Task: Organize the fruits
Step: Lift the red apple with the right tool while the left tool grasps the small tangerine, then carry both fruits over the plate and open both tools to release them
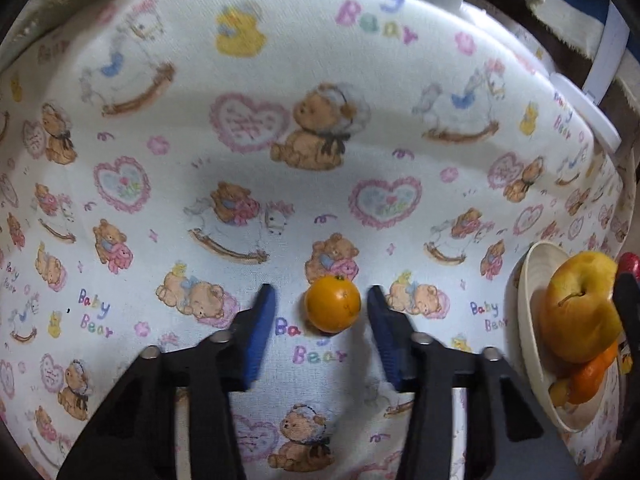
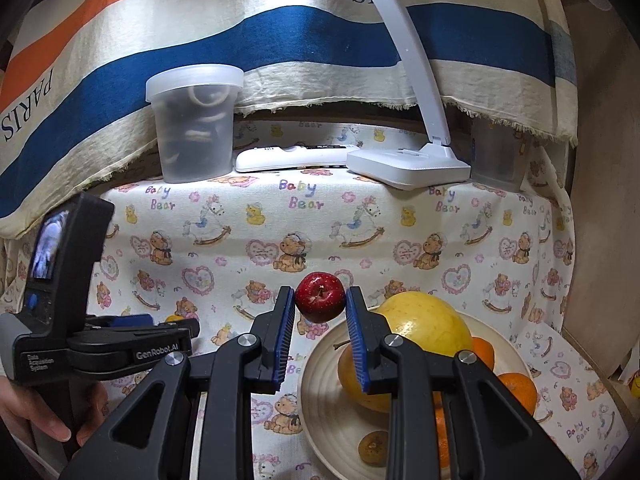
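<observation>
On your left side, the left hand-held gripper (image 1: pixel 321 310) stands wide open over the printed cloth (image 1: pixel 280 80) that covers the bench, its ribbed blue pads on either side of a small orange (image 1: pixel 332 304). That fruit lies straight ahead between the fingers, a little nearer the right pad, and neither pad touches it. Being round, it has no long axis to line up with, so I judge you need only ease forward a touch and close. Its skin looks smooth and glossy, firm enough to take the ribbed pads, though a ball like this may roll on soft cloth if one pad meets it first.

Moving right, your right hand-held gripper (image 2: pixel 321 304) is clamped on a red apple (image 2: pixel 320 297), speckled and shiny, stem dimple facing the camera, held above the cloth just beyond the near rim of the cream bowl (image 2: pixel 320 412). The bowl is ridged and shallow, and already carries a large yellow fruit (image 2: pixel 428 328), another yellow-orange one with a stem, several oranges (image 2: pixel 518 390) and a kiwi slice (image 2: pixel 373 446). The apple's drop spot lies slightly right and toward you, and this arm is clearly the nearer to it. Free space in the bowl looks tight, so a piece could slide off the pile.
</observation>
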The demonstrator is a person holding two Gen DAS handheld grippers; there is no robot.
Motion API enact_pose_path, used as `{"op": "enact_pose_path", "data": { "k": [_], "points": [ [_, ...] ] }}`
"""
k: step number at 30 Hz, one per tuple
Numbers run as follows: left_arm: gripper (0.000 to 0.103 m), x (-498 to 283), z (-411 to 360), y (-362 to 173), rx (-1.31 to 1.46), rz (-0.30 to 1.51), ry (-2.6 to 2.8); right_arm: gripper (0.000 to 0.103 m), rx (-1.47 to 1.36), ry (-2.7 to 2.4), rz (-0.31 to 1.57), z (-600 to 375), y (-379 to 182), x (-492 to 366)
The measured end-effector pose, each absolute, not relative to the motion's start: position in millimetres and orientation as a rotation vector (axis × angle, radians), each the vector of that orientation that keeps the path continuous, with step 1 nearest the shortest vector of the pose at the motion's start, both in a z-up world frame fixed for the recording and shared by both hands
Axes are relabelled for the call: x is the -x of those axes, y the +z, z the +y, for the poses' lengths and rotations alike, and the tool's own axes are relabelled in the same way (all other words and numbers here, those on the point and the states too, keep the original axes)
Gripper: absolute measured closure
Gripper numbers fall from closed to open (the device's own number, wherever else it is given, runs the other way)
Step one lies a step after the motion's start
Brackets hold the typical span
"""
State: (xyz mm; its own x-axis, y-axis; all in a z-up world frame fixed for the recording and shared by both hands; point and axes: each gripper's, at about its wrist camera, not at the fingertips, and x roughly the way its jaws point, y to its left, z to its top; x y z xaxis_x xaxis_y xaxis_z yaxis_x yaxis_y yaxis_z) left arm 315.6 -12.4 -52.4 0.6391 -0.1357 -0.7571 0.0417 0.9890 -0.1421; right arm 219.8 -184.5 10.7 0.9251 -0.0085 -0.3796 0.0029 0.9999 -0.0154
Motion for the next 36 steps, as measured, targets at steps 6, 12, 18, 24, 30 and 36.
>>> {"op": "enact_pose_path", "data": {
  "k": [6,12,18,24,30,36],
  "points": [
    [0.077,-310.8,-36.5,-46.9,0.042,0.828,-0.102,0.076,0.010,-0.008,0.390,-184.3,10.9,-220.0],
    [0.077,-275.6,-56.6,-22.8,-0.053,0.631,-0.136,0.076,0.008,-0.015,0.369,-185.1,11.9,-216.6],
    [0.076,-246.8,-73.0,-11.8,-0.123,0.489,-0.191,0.076,0.015,-0.047,0.306,-184.0,15.8,-204.2],
    [0.076,-246.0,-60.7,-7.7,-0.093,0.428,-0.196,0.076,-0.003,-0.049,0.291,-187.6,16.9,-202.5],
    [0.076,-238.2,-58.5,-2.3,-0.073,0.409,-0.203,0.076,0.001,-0.053,0.292,-187.7,17.2,-199.9],
    [0.076,-215.9,-54.5,23.2,-0.007,0.345,-0.246,0.076,-0.045,-0.026,0.261,-201.6,45.5,-183.1]
  ]
}}
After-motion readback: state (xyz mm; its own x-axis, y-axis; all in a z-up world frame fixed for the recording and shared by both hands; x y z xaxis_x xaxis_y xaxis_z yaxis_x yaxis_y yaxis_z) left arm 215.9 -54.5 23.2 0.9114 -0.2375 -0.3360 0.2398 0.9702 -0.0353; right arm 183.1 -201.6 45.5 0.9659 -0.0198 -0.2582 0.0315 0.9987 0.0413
